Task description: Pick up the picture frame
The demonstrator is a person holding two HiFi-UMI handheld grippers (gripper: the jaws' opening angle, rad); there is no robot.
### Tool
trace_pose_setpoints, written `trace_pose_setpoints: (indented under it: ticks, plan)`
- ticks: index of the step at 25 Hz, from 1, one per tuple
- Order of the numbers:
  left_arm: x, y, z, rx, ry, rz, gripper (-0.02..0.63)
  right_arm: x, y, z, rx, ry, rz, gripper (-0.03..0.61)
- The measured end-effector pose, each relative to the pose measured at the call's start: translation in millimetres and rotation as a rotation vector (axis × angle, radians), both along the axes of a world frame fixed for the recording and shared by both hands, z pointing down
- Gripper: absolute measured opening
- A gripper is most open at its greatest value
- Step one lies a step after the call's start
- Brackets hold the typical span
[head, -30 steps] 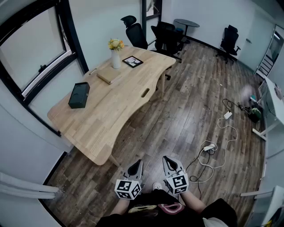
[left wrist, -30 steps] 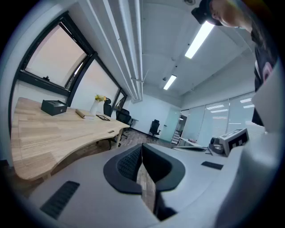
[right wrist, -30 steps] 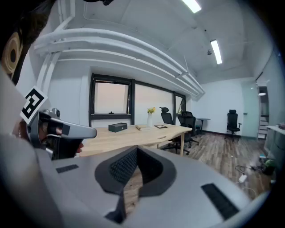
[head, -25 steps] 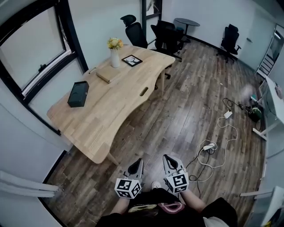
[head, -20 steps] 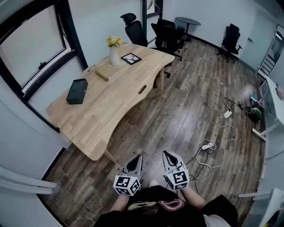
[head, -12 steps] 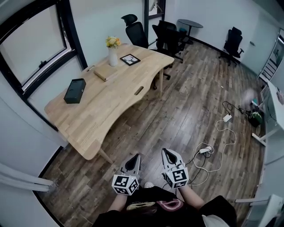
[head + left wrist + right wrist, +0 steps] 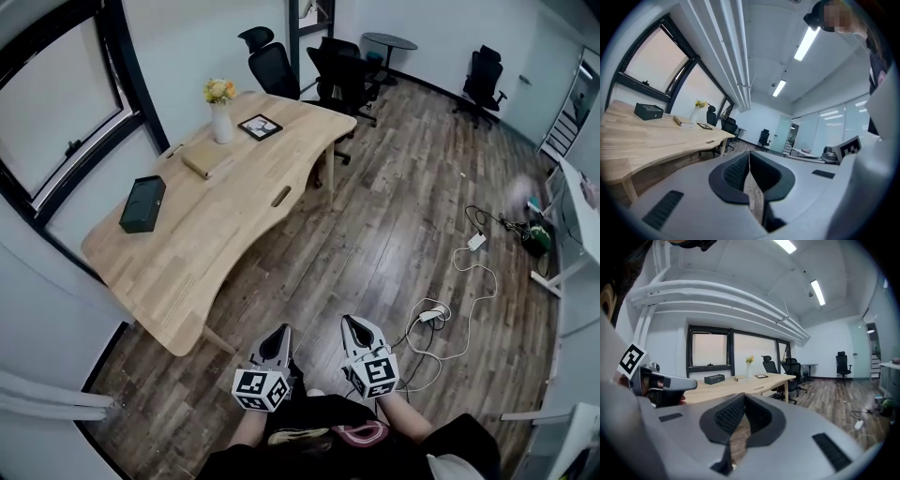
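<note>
The picture frame [image 7: 260,126], black with a pale print, lies flat near the far end of the long wooden desk [image 7: 216,225]; it shows small in the left gripper view [image 7: 704,126] and the right gripper view [image 7: 761,376]. My left gripper [image 7: 279,333] and right gripper [image 7: 351,324] are held side by side low in the head view, above the floor and well short of the desk. Both are shut with nothing between the jaws, as the left gripper [image 7: 749,153] and the right gripper [image 7: 744,396] show in their own views.
On the desk stand a white vase of flowers [image 7: 220,112], a tan book [image 7: 200,160] and a black box [image 7: 142,203]. Black office chairs [image 7: 337,73] crowd the desk's far end. White cables and a power strip [image 7: 435,314] lie on the floor at the right.
The whole view has shifted: the desk and its objects have slid left and slightly up in the head view. Both grippers stay shut and have drifted a little lower and left.
</note>
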State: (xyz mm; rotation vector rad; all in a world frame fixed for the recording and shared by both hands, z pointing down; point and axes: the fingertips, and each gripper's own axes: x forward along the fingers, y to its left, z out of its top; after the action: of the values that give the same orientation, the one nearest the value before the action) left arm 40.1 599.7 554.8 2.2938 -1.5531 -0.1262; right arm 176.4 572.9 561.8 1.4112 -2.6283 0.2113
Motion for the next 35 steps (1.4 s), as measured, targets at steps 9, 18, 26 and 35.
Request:
trace_pose_setpoints:
  ticks: [9, 18, 26, 35]
  plan:
    - [-37, -115, -6, 0.024, 0.026, 0.049, 0.018, -24, -98, 0, 0.001, 0.036, 0.055, 0.011]
    - [-91, -212, -2, 0.007, 0.011, 0.061, 0.018, -75, -178, 11, -0.035, 0.047, 0.069, 0.011]
    - [-133, -266, 2, -0.012, 0.005, 0.064, 0.018, -111, -224, 9, -0.033, 0.046, 0.084, 0.011]
    - [-139, -288, 5, -0.029, 0.001, 0.102, 0.018, -119, -244, 10, -0.047, 0.040, 0.110, 0.011]
